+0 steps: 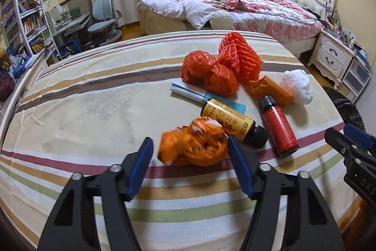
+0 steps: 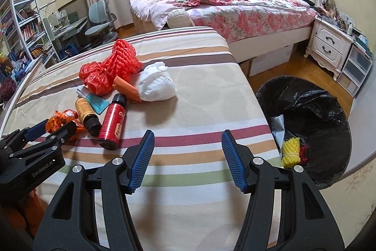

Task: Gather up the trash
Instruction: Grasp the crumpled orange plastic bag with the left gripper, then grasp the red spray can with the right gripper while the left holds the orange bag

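Counting trash on the striped worktop (image 2: 199,95): two bottles, yellow (image 1: 231,120) and red (image 1: 279,125), one red mesh net (image 1: 238,58), one red bag (image 1: 208,73), one white wad (image 1: 298,84), one orange wrapper (image 1: 193,145). Left claw (image 1: 190,157) straddles that wrapper near edge; grip unclear. Right claw (image 2: 186,154) spread, empty. Black-lined bin (image 2: 329,109) far right holds yellow foam net (image 2: 291,152).

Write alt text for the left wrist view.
The left claw brackets a crumpled orange wrapper on a striped tablecloth. Behind it lie a yellow bottle, a red bottle, red plastic bags and a white wad.
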A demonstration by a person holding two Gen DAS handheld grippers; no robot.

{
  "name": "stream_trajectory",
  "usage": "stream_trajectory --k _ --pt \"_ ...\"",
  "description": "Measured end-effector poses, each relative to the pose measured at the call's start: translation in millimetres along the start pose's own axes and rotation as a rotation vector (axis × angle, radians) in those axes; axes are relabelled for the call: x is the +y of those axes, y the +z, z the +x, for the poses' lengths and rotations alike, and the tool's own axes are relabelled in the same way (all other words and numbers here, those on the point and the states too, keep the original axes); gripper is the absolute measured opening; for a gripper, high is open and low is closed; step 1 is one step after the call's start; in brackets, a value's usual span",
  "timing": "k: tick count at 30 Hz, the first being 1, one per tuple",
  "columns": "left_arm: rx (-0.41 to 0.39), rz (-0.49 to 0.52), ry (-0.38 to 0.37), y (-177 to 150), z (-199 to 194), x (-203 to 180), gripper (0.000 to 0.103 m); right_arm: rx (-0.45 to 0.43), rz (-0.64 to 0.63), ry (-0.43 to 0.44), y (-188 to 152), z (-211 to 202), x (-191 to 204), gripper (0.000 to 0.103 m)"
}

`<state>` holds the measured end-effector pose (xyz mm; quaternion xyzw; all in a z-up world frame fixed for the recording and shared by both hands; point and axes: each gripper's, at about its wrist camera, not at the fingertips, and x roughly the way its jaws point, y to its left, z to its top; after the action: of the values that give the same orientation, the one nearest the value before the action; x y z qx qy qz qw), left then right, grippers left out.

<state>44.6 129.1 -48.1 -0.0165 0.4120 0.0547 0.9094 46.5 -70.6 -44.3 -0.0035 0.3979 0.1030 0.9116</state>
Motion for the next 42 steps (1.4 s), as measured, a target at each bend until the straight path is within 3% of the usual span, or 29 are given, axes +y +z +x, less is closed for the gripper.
stream_trajectory --k 7,18,31,42 --pt "-0.002 -0.014 -0.032 -4 -6 11 0.052 0.005 -0.021 0.017 0 2 9 0.058" --pt "-0.061 -0.016 0.068 -5 -17 39 0.052 0.001 -0.091 0.067 10 6 43 0.057" --pt "-0.038 -0.057 0.064 -7 -11 59 0.052 0.076 -0.170 0.109 18 34 76 0.025" --pt "-0.046 -0.064 0.058 -10 -12 61 0.052 0.074 -0.180 0.105 6 26 76 0.023"
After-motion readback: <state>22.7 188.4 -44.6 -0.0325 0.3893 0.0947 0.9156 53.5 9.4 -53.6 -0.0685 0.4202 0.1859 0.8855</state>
